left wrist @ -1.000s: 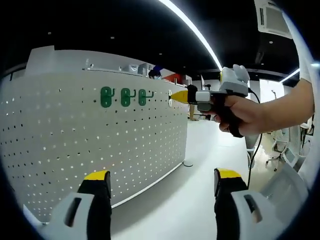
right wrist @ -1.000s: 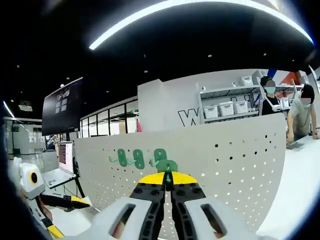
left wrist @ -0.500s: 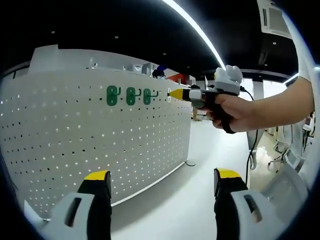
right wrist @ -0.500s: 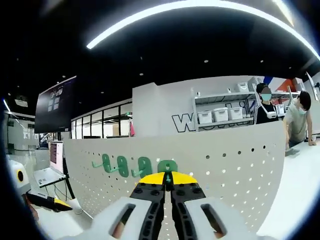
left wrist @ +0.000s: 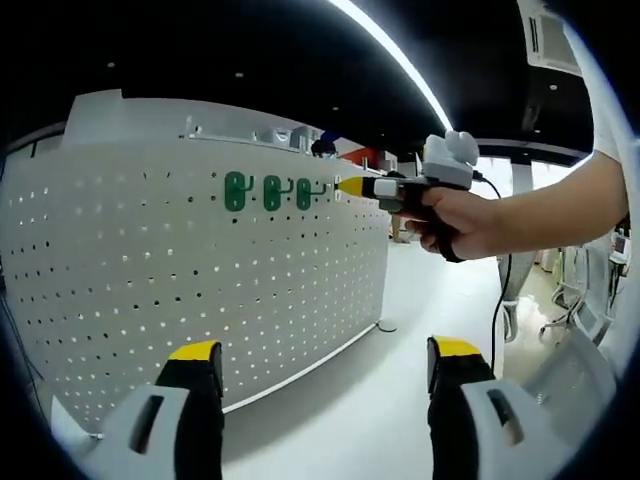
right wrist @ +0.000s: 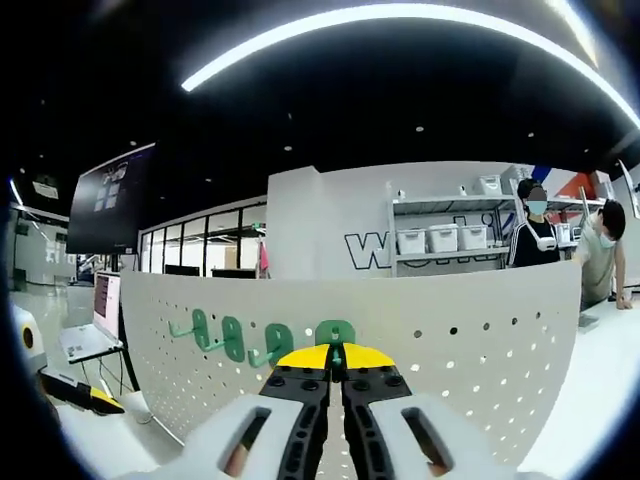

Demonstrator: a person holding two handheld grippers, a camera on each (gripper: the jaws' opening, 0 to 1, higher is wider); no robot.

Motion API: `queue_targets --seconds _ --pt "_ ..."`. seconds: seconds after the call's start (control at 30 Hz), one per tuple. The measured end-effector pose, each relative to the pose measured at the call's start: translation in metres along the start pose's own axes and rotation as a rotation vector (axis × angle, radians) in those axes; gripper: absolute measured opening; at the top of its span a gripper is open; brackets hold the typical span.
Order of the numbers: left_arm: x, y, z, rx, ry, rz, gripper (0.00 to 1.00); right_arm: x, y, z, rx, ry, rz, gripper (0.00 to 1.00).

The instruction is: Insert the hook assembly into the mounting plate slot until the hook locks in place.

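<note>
Item, nearest: left claw, two yellow-tipped black jaws standing wide apart with nothing between them, held low and well back from the board. Item, mid-distance: right claw, yellow-tipped black jaws drawn narrow onto a small green plastic hook assembly, whose rounded back plate shows just above and beyond the tips; in the left gripper view the same claw is carried in a person's hand with its tip at the board's upper row. Item, beyond: white perforated metal mounting plate, a curved upright pegboard, its face dotted with rows of small slots. Item, on that plate: three green hooks already seated in a row, just to the side of the right claw's tip. Relation governing the coming move, as judged: the held hook lies dead ahead along the right claw's long axis, square to the plate's face, next in line after the seated row; whether its tabs have entered a slot cannot be told. The right claw is by far the nearer.
</note>
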State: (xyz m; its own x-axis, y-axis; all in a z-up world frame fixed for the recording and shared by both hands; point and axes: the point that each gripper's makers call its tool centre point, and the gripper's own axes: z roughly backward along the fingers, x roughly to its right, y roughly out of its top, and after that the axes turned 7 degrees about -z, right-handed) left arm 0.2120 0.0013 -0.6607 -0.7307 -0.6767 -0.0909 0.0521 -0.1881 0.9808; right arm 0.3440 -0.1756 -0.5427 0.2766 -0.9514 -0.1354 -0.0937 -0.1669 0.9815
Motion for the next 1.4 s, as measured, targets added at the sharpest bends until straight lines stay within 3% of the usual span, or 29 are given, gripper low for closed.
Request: queue_targets --seconds 1.07,1.4 --pt "-0.01 -0.014 0.012 -0.026 0.03 0.025 0.83 0.007 -0.006 -0.013 -0.012 -0.029 -0.016 0.01" --pt "-0.012 -0.015 0.015 -0.026 0.039 0.031 0.83 0.005 -0.009 -0.015 0.009 -0.099 0.013 0.01"
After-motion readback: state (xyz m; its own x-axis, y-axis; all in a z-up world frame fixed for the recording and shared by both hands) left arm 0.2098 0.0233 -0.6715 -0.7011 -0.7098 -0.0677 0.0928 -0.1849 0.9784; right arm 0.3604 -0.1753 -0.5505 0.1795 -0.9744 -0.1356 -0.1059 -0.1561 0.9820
